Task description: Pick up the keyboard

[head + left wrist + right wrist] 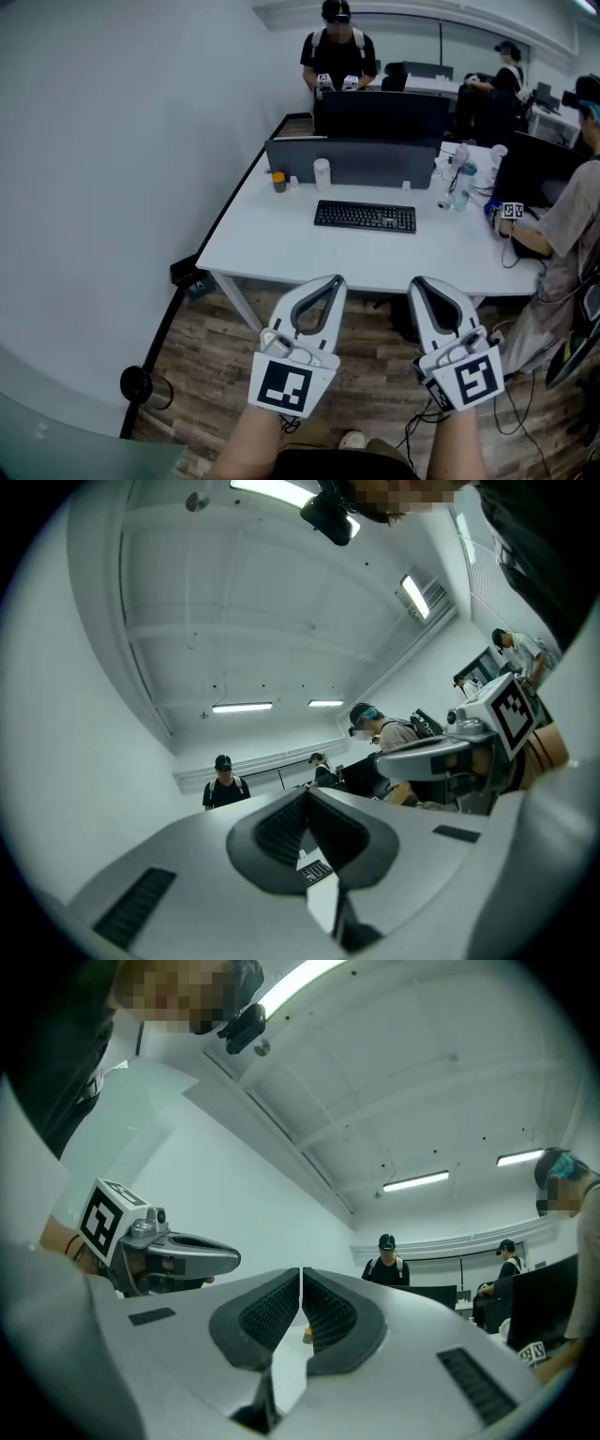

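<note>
In the head view, the left gripper (333, 280) and the right gripper (420, 282) were held side by side over the wooden floor (216, 356), short of the near edge of a white table (281, 255). Both pointed toward the table. The black keyboard (365, 217) lay flat near the middle of the table, well apart from both grippers, with a dark screen (352, 161) behind it and a white bottle (322, 173) to its left. A person in black (337, 52) stood beyond the desks.

In the left gripper view, the jaws were clenched together with nothing between them. A sliver of the keyboard showed just below their tips, far off.

In the right gripper view, the jaws were likewise pressed together and empty, and the other gripper showed at the left.
</note>
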Demonstrator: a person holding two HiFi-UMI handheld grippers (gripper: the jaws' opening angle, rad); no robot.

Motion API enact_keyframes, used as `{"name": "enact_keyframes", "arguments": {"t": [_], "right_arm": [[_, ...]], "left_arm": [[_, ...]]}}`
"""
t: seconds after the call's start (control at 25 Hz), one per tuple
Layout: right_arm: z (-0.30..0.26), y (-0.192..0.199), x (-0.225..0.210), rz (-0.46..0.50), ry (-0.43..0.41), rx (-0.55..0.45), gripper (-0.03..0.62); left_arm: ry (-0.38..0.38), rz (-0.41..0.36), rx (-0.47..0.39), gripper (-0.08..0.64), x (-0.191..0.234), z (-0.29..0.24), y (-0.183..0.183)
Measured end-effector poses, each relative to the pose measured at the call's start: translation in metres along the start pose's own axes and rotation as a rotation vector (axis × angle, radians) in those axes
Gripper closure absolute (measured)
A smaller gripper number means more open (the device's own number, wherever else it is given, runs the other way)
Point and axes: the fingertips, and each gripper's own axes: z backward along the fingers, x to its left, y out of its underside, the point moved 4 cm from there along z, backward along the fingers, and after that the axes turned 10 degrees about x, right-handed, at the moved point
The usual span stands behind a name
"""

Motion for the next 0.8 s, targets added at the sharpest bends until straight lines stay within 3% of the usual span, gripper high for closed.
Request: {"name": "enact_keyframes", "arguments": {"t": [0.4, 0.8], "right_arm": [[0.000, 0.014, -0.012, -0.011, 0.024, -0.001, 0.557], [-0.052, 0.025, -0.040, 0.047, 0.036, 0.010, 0.557]], "left_arm": [[0.030, 0.002, 0.014, 0.552, -0.002, -0.019, 0.011], [0.019, -0.062, -0.004, 0.552, 0.031, -0.070, 0.027]]}}
